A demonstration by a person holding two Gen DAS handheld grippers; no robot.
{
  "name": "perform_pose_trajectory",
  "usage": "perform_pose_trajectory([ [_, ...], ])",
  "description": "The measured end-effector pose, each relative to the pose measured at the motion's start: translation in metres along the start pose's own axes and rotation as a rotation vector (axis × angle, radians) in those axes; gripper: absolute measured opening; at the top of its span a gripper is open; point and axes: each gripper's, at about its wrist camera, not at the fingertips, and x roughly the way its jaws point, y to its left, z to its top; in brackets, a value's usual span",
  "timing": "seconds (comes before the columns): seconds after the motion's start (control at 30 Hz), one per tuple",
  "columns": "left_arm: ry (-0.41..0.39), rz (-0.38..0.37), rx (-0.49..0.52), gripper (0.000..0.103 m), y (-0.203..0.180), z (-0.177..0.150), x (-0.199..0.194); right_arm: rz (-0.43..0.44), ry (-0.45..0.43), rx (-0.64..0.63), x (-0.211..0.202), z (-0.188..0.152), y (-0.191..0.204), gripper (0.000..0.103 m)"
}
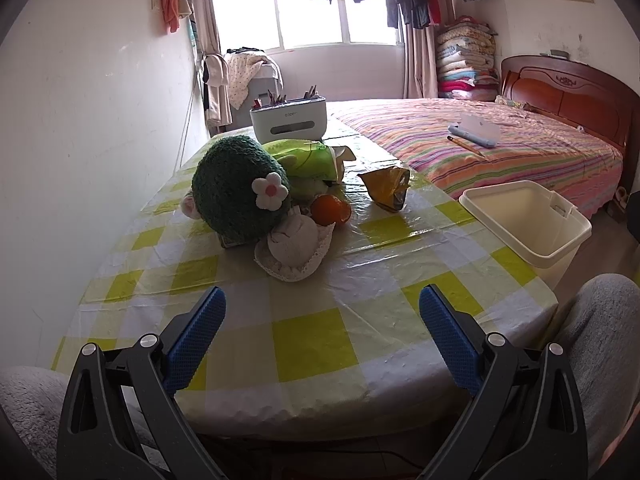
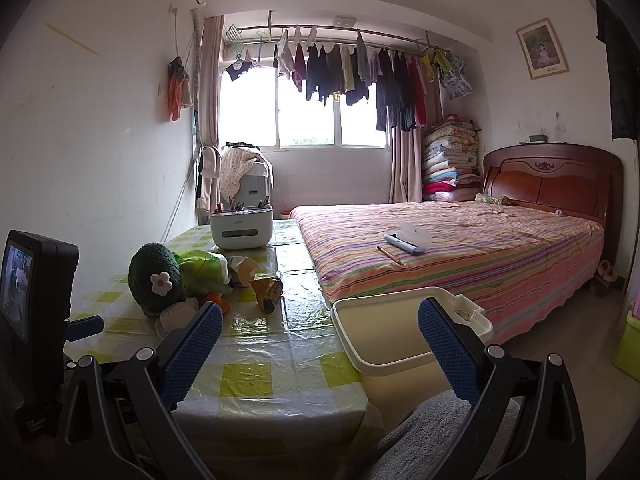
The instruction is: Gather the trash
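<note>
Both tools [image 1: 322, 320] [image 2: 320, 334] spread apart (empty); wrapper [image 1: 387, 188] lies near bin [image 1: 532, 220].

Crumpled yellow wrapper [image 1: 387, 188] on table, cream bin [image 1: 528, 224] beside, empty.

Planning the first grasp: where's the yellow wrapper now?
In the left wrist view the yellow wrapper lies mid-table, just right of the orange, between the plush toy and the bin.
</note>
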Motion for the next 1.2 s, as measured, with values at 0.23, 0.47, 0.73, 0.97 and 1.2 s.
perform_pose_trajectory([
  [0.23,0.007,-0.003,0.0,0.096,0.0,0.0,0.001,0.002,0.003,0.002,0.001,0.0,-0.001,0.096],
  [0.47,0.012,-0.004,0.001,0.096,-0.001,0.0,0.001,0.006,0.007,0.003,0.002,-0.001,-0.001,0.096],
  [0.73,0.024,-0.008,-0.014,0.096,0.004,0.002,0.003,0.034,0.038,0.021,0.01,-0.001,-0.006,0.096],
  [0.97,0.079,-0.018,-0.068,0.096,0.024,0.02,0.011,0.076,0.065,0.046,0.028,0.006,-0.013,0.096],
  [1.2,0.11,0.022,-0.033,0.096,0.042,0.065,0.025,0.174,0.099,0.054,0.063,0.023,-0.015,0.096],
])
